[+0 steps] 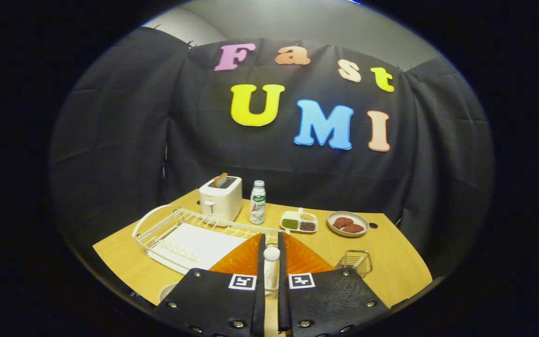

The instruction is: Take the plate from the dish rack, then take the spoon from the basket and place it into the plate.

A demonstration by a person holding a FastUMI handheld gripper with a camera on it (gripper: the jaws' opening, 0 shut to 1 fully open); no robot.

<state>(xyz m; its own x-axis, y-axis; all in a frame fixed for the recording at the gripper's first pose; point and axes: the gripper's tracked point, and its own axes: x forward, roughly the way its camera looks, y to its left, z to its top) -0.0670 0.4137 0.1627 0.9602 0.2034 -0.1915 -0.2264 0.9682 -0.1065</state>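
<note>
Gripper view: the gripper (271,262) has its fingers narrowed on the spoon (271,255), handle running toward the camera; the plate (167,291) lies near-left, below them

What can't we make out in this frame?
Gripper view:
1. Orange plate: middle hidden behind the gripper fingers.
2. Spoon: handle mostly hidden by the fingers shut on it.
3. White object beside the dish rack: cut off by the gripper's body.

- Gripper (271,248) fingers pinch a spoon (271,256).
- Dish rack (180,234) sits left of them, basket (355,262) right.
- Toaster (221,197), bottle (257,202), tray (299,221) and dish (347,223) line the table (391,262) behind.
</note>
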